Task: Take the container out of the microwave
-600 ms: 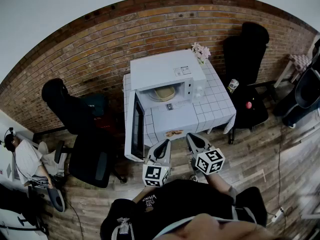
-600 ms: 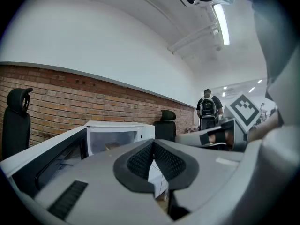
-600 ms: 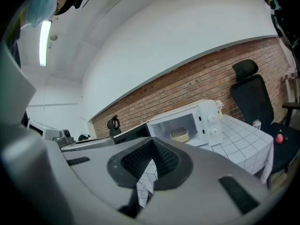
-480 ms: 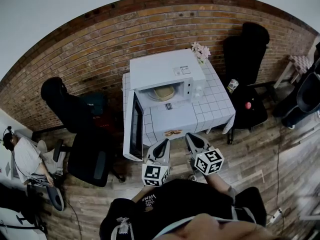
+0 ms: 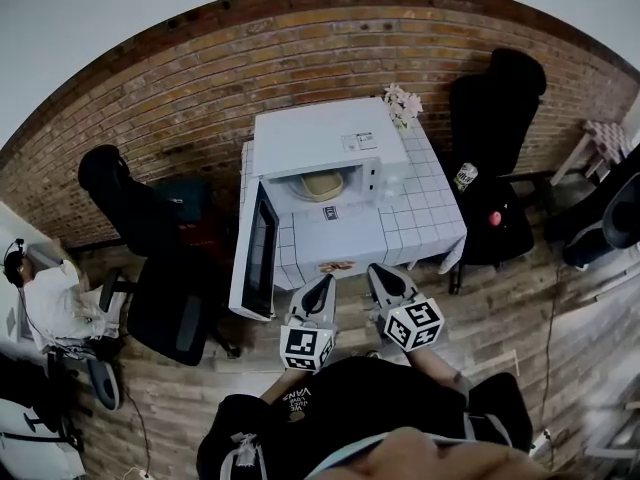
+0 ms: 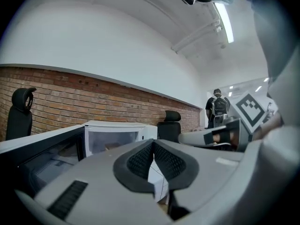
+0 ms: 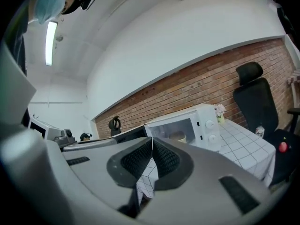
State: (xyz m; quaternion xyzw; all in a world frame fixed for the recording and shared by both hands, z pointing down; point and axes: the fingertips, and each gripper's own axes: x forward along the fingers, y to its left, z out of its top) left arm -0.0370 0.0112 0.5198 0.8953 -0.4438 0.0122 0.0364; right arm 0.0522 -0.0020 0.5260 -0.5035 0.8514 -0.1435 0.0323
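Container (image 5: 318, 185) sits inside the open microwave (image 5: 322, 136). From the head view only its top shows, with left gripper (image 5: 323, 286) and right gripper (image 5: 379, 272) well short of it. Left gripper view: jaws pressed together on nothing, container just a blur. Right gripper view: same deal, jaws together and empty, blocking part of the cavity.

We record a white microwave (image 5: 318, 136) at the far left of the tiled table (image 5: 425, 213), its door (image 5: 256, 251) swung wide open to the near left. A shallow tan container (image 5: 318, 184) sits upright inside the cavity.
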